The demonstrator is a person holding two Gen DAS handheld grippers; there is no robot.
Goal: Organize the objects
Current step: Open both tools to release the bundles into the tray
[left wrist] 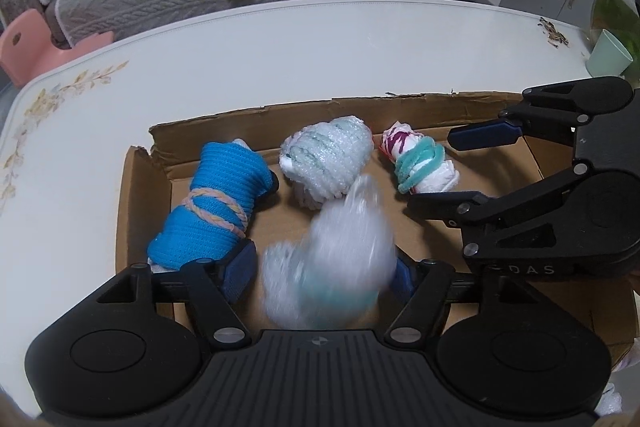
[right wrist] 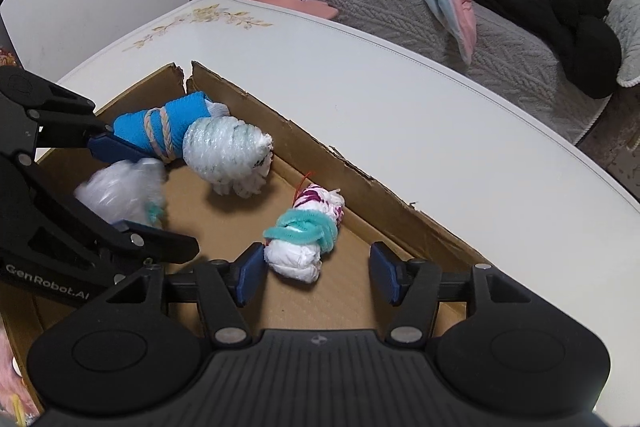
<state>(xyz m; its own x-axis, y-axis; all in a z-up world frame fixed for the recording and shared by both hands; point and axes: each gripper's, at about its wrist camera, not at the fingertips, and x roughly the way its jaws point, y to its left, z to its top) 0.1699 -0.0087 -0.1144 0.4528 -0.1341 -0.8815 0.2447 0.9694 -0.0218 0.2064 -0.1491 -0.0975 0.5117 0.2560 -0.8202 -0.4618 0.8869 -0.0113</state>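
Left tongs (left wrist: 320,271) spread around blurred bubble-wrap bundle (left wrist: 332,259), not pinching. Right tongs (right wrist: 316,275) spread, empty, sock roll (right wrist: 304,239) just ahead. Risk: bundle rolls against blue roll (left wrist: 216,195).

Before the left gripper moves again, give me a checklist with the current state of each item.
1. Left gripper free of the clear plastic bundle: cannot tell; the bundle is motion-blurred between its fingers.
2. Bundle over the cardboard box: ok.
3. Blue roll clear of the left gripper: not ok; its near end sits right at one finger pad.
4. Bubble-wrap bundle settled in the box: ok.
5. Teal-tied bundle free of the right gripper: cannot tell; jaws open, but one pad is at its edge.
6. Grippers apart from each other: ok, though close.
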